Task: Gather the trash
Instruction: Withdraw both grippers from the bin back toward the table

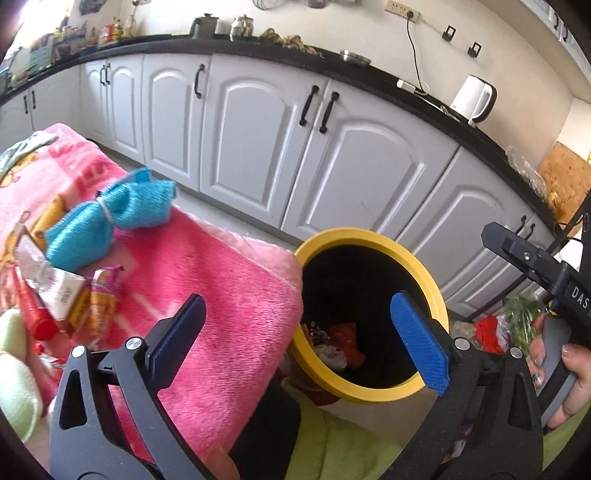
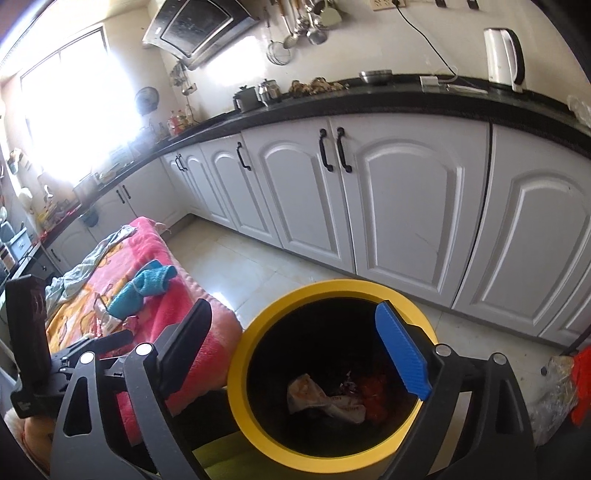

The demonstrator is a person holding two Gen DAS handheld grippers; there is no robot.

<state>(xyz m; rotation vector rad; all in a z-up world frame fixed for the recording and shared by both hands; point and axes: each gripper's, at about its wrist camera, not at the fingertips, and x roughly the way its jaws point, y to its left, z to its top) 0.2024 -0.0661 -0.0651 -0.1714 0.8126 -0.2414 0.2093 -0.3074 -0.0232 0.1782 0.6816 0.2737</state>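
trash bin point(image 2: 258, 339), black w/ yellow rim, stands on the tiled floor point(image 2: 266, 269) just beside the pink blanket point(image 1: 229, 288). inside it, at the bottom: a crumpled pale wrapper point(image 2: 325, 400), a red scrap point(image 2: 373, 391) & some dark bits, print too small to read.

right gripper point(image 2: 295, 350) hangs over the bin mouth, fingers spread wide, nothing btwn them; blue pad of one finger point(image 2: 402, 354) shows over the bin's right rim. left gripper point(image 1: 299, 339) is over the blanket edge & bin's left rim, fingers also wide apart & empty. in the left wrist view the right gripper's black body shows at far right w/ white letters "DAS", rest cut off, held by a hand point(image 1: 565, 376).

more trash on the blanket, well apart from the bin: a white carton point(image 1: 62, 291) w/ small text, unreadable; an orange-pink snack wrapper point(image 1: 103, 295), print blurred; a red tube point(image 1: 33, 310). a blue knit cloth point(image 1: 110, 218) tied w/ a band lies just behind them. blanket has cartoon print & pink lettering, not legible.

beyond: white cabinets point(image 2: 406, 206) w/ black handles under a black counter point(image 2: 369, 99); white kettle point(image 2: 504, 59) on it, no brand readable; a steel bowl point(image 2: 375, 75), range hood point(image 2: 195, 26). bags point(image 2: 561, 387) on the floor right of the bin.
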